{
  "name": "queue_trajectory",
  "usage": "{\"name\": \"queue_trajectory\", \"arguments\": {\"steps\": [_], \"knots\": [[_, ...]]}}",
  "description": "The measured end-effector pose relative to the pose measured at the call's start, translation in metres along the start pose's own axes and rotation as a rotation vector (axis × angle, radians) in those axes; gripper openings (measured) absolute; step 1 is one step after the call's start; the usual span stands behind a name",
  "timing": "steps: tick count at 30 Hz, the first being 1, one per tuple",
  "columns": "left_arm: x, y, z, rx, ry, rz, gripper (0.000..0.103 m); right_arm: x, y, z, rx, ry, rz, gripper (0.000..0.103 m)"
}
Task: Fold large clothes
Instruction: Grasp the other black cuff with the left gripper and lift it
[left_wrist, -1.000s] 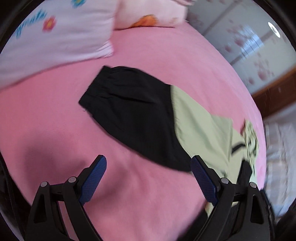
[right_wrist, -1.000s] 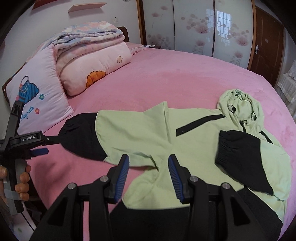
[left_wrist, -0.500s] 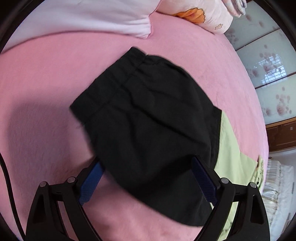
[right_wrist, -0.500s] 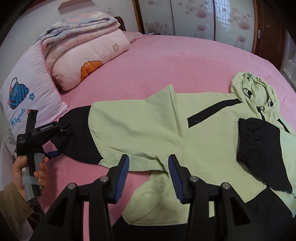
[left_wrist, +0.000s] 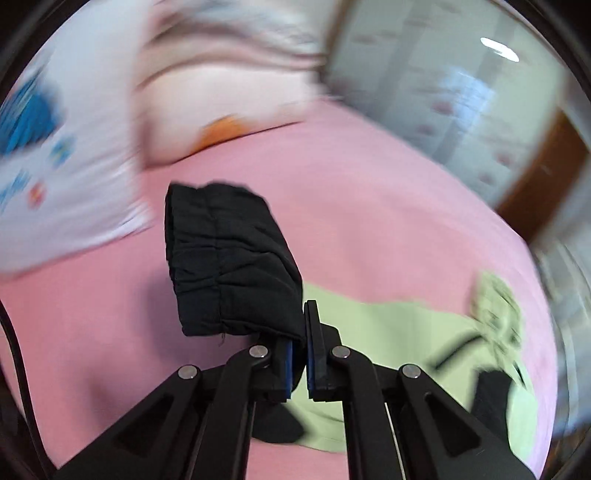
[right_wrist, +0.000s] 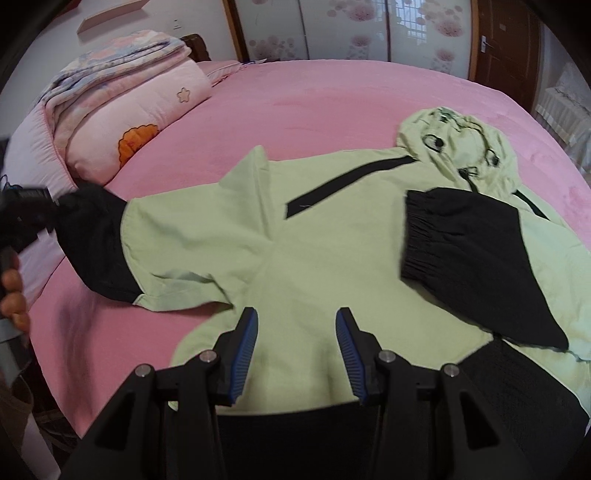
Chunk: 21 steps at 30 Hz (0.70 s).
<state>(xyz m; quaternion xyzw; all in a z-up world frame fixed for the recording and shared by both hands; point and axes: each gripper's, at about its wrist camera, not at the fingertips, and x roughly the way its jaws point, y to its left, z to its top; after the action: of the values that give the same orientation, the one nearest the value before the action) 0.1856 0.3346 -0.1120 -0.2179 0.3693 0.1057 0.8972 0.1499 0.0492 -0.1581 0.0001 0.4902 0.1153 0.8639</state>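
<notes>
Our left gripper (left_wrist: 300, 334) has its jaws pinched tight on the black cuff (left_wrist: 231, 258) of the jacket's outstretched sleeve, the dark cloth bunched and standing up off the pink bedspread (left_wrist: 369, 221) — a lift, by the look of the blurred room behind it. Our right gripper (right_wrist: 295, 345) hovers over the lower body of the pale green hooded jacket (right_wrist: 295, 240), jaws partly apart with nothing clamped between them.

The jacket lies spread across the bed, hood (right_wrist: 458, 136) toward the far side. We judge the fold to be early but under way: the other sleeve (right_wrist: 472, 251) already lies turned in across the chest, its black cuff resting on the green panel, while the sleeve we hold sticks out toward the pillow (right_wrist: 140, 122) and the stacked quilt (right_wrist: 110, 70). The body shows a raised crease near the shoulder and a rumpled edge below the armpit.

Left to do, as we read it — bring this sleeve in over the body, smooth the wrinkles, tuck the hood, then fold the hem up into a compact stack
</notes>
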Motion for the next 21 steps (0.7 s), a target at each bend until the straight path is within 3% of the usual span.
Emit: {"name": "queue_trajectory", "arguments": {"steps": [5,11,14,16,21], "knots": [[-0.001,-0.132,-0.054,0.280,0.091,-0.199,0.003,-0.022,-0.045,-0.003,0.071,-0.036,-0.048,0.044],[0.029,-0.230,-0.145,0.438,0.240,-0.331,0.004,-0.040,-0.105,-0.012,0.145,-0.053,-0.136,0.044],[0.046,-0.261,-0.187,0.538,0.301,-0.312,0.006,-0.047,-0.131,-0.018,0.174,-0.049,-0.169,0.044],[0.052,-0.265,-0.211,0.572,0.349,-0.303,0.020,-0.047,-0.145,-0.022,0.182,-0.034,-0.179,0.044],[0.066,-0.251,-0.224,0.522,0.436,-0.317,0.033,-0.043,-0.166,-0.023,0.210,-0.009,-0.141,0.044]]}}
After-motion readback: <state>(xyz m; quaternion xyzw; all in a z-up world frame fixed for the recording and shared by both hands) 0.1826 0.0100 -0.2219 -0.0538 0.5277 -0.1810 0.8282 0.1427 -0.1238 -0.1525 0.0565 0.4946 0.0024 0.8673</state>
